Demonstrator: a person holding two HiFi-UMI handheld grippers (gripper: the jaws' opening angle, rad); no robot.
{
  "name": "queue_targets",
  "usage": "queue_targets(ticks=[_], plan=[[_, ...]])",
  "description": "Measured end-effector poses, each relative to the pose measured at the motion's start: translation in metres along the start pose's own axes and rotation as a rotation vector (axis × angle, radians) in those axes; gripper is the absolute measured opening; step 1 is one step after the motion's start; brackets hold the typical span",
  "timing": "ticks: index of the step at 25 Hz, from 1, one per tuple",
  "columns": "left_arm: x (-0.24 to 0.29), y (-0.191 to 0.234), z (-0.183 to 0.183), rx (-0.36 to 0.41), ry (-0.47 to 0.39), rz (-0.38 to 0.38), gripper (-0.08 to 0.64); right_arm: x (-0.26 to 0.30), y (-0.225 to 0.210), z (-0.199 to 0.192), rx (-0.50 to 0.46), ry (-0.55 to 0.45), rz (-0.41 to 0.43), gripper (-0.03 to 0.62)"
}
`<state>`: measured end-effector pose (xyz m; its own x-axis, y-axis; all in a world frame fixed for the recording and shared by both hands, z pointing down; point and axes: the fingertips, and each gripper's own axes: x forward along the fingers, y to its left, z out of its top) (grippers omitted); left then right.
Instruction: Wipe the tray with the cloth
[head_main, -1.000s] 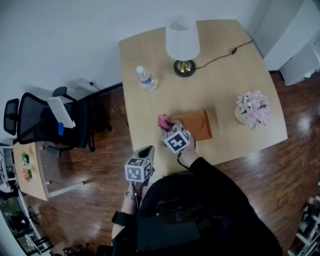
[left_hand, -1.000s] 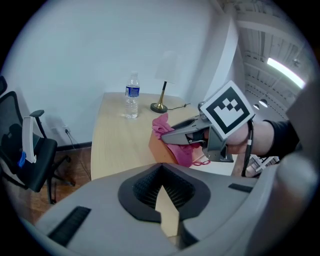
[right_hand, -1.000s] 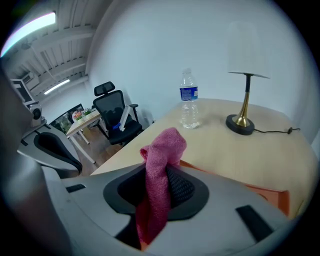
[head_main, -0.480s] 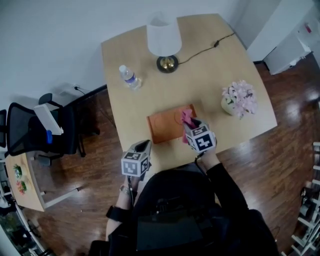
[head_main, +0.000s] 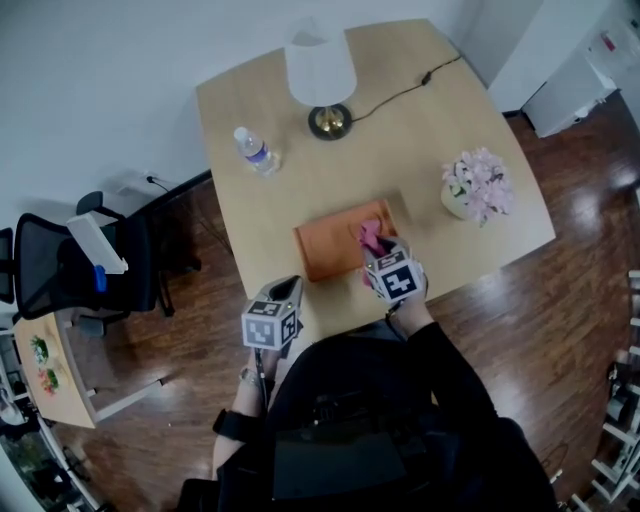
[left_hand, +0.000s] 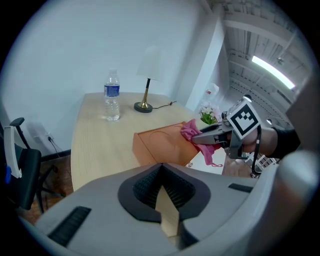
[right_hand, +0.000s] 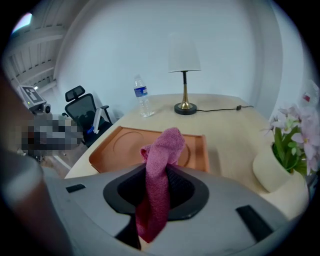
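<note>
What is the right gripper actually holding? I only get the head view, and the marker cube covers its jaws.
Observer: The right gripper view shows the right gripper shut on a pink cloth. One end bunches above the jaws and the rest hangs below.
Operator: And the left gripper?
Observer: In the left gripper view, the left gripper has its jaws together at the tips with nothing between them.
Operator: Anything on the tray?
Observer: Up close, the tray shows only a round ring moulded into its floor.
</note>
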<state>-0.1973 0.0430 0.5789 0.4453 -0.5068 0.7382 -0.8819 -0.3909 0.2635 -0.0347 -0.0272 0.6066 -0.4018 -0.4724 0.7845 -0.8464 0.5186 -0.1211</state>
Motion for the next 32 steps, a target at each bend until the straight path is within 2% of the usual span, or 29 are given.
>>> queue_targets(ticks=[10,13,18,20,22,27,32], plan=[[-0.020,0.012,-0.005,-0.017,-0.023,0.044,0.003,0.034,0.114,0.019,-0.141,-0.005,0.210,0.106],[-0.024,0.013,-0.004,-0.018,-0.030,0.048,0.003,0.040,0.132,0.022,-0.175,0.004,0.252,0.106],[-0.019,0.008,0.007,0.001,-0.035,0.037,0.003,0.036,0.140,0.029,-0.167,-0.013,0.339,0.106],[-0.012,0.001,0.014,0.016,-0.034,0.023,0.003,0.024,0.132,0.034,-0.156,-0.047,0.349,0.106],[-0.004,-0.009,0.024,0.039,-0.033,0.006,0.003,0.006,0.111,0.039,-0.134,-0.087,0.322,0.106],[0.027,-0.034,0.046,0.109,-0.004,-0.051,0.003,-0.041,0.023,0.041,-0.021,-0.165,0.172,0.106],[0.071,-0.058,0.061,0.188,0.068,-0.081,0.003,-0.052,-0.070,0.022,0.126,-0.176,0.057,0.106]])
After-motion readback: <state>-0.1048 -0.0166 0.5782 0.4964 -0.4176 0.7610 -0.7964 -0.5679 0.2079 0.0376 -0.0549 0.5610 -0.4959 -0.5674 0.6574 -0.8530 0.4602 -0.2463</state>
